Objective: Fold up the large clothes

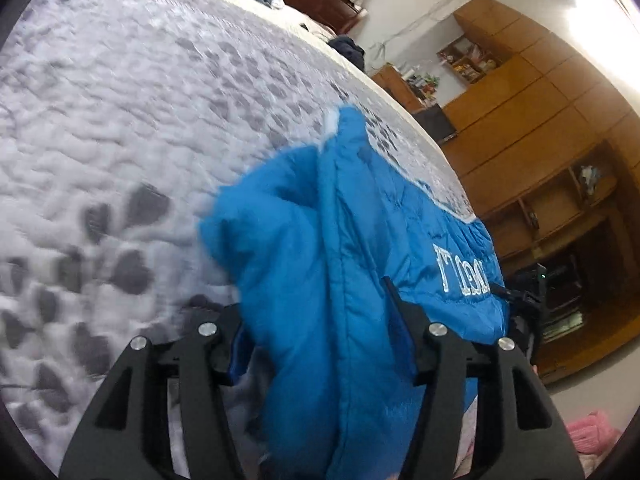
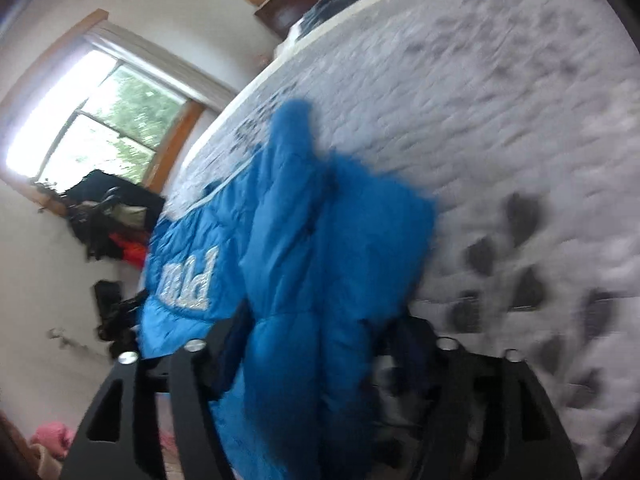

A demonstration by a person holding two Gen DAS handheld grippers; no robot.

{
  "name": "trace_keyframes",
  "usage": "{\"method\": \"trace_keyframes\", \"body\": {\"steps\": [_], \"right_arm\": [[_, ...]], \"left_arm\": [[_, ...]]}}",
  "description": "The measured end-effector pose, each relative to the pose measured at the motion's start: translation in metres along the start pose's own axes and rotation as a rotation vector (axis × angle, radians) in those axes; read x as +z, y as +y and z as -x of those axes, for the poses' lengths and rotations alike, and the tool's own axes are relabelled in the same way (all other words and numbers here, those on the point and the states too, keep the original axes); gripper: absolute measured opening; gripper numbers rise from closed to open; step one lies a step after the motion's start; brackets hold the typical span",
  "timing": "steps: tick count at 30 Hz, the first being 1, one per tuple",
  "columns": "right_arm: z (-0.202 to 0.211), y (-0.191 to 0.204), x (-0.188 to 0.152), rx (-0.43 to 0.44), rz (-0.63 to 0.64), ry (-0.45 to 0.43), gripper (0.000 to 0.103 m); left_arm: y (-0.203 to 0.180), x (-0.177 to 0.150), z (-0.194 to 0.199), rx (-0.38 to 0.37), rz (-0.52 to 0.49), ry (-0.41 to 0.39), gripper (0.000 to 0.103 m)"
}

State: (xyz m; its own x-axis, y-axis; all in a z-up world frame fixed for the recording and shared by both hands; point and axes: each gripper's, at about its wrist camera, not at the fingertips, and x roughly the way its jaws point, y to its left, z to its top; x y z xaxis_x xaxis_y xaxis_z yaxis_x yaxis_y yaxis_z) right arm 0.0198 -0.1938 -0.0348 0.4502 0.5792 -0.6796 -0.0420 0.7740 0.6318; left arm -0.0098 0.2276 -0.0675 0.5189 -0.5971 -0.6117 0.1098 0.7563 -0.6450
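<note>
the blue padded jacket point(image 1: 320, 248) lies partly on the bed point(image 1: 120, 128), near the edge closest to both cameras, its body with the white lettering point(image 1: 460, 272) running along that edge and a bunched part standing up off the quilted grey-and-white cover; the left claw point(image 1: 320, 320) is clamped on a thick roll of the blue fabric, the cloth filling the gap between its black fingers; the right claw point(image 2: 316, 344) likewise grips a puffy fold of the same jacket point(image 2: 320, 240), the fabric packed between its fingers; both views are smeared, so exactly which part of the garment each holds, sleeve or hem, cannot be told.

the step in hand looks like carrying a gathered section of the jacket over toward the middle of the bed point(image 2: 500, 100) to make a fold; little of the task seems done, as the garment is rumpled rather than flat; the next move probably calls for both claws travelling together at an even height, laying the held part down squarely onto the lettered body, then letting go without dragging the slippery cloth off the near edge.
</note>
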Motion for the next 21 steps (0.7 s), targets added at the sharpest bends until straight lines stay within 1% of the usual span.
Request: {"method": "trace_keyframes", "body": {"steps": [3, 5, 6, 8, 9, 11, 13, 16, 17, 18, 19, 20, 21], "right_arm": [[0.025, 0.006, 0.008, -0.078, 0.041, -0.058, 0.071], [0.033, 0.018, 0.017, -0.125, 0.086, -0.079, 0.071], [0.033, 0.028, 0.024, -0.139, 0.121, -0.084, 0.071], [0.024, 0.049, 0.039, -0.149, 0.187, -0.078, 0.072], [0.018, 0.055, 0.045, -0.152, 0.202, -0.070, 0.073], [-0.001, 0.067, 0.059, -0.168, 0.228, -0.042, 0.073], [-0.021, 0.068, 0.075, -0.196, 0.238, -0.008, 0.073], [-0.049, 0.062, 0.090, -0.199, 0.220, 0.052, 0.072], [-0.056, 0.062, 0.091, -0.204, 0.219, 0.065, 0.067], [-0.065, 0.061, 0.093, -0.203, 0.217, 0.081, 0.054], [-0.067, 0.061, 0.094, -0.191, 0.214, 0.089, 0.046], [-0.070, 0.061, 0.096, -0.173, 0.208, 0.095, 0.036], [-0.070, 0.063, 0.097, -0.176, 0.214, 0.087, 0.025]], "left_arm": [[-0.007, 0.014, 0.027, 0.083, -0.049, -0.091, 0.055], [-0.018, 0.031, 0.031, 0.111, -0.092, -0.116, 0.055], [-0.025, 0.038, 0.029, 0.108, -0.106, -0.113, 0.055], [-0.036, 0.048, 0.019, 0.105, -0.143, -0.089, 0.055], [-0.044, 0.057, 0.005, 0.114, -0.171, -0.063, 0.056], [-0.051, 0.066, -0.015, 0.122, -0.191, -0.026, 0.056], [-0.055, 0.075, -0.036, 0.143, -0.204, 0.015, 0.057], [-0.056, 0.082, -0.058, 0.171, -0.200, 0.063, 0.057], [-0.054, 0.083, -0.064, 0.178, -0.195, 0.079, 0.054], [-0.053, 0.085, -0.070, 0.186, -0.189, 0.091, 0.050], [-0.054, 0.086, -0.075, 0.185, -0.188, 0.099, 0.045], [-0.055, 0.088, -0.078, 0.175, -0.186, 0.105, 0.030], [-0.057, 0.089, -0.079, 0.172, -0.183, 0.104, 0.027]]}}
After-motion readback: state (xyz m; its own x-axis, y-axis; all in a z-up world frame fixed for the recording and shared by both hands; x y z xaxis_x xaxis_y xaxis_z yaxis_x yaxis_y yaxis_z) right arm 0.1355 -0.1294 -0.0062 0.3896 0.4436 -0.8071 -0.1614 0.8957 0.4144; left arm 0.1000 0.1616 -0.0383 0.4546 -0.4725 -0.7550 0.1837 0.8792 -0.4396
